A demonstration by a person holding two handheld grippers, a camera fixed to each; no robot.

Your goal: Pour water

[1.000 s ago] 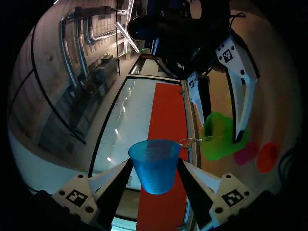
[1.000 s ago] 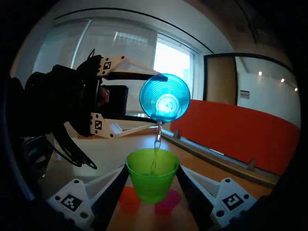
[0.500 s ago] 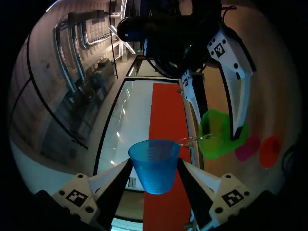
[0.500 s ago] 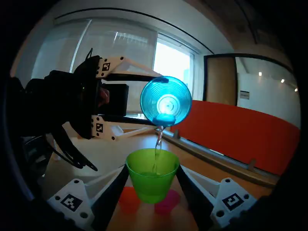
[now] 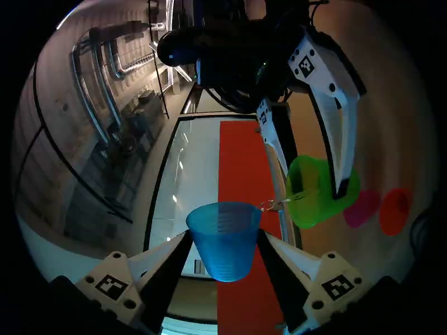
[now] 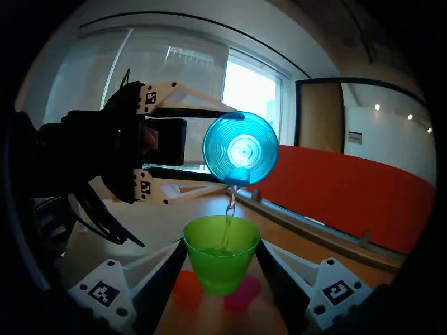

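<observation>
Your left gripper point(image 5: 224, 237) has its fingers clamped on the blue cup point(image 5: 223, 254), tipped mouth-down. Your right gripper point(image 6: 221, 245) has its fingers gripping the upright green cup point(image 6: 221, 265). In the right gripper view the blue cup sits at 12 o'clock above the green one, and a thin water stream point(image 6: 229, 215) falls between them.

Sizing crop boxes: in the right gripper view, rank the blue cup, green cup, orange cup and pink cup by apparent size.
Largest: blue cup and green cup, which look alike; the green is nearer, so unranked.
Smallest: orange cup and pink cup, alike, both partly hidden behind the green.
</observation>
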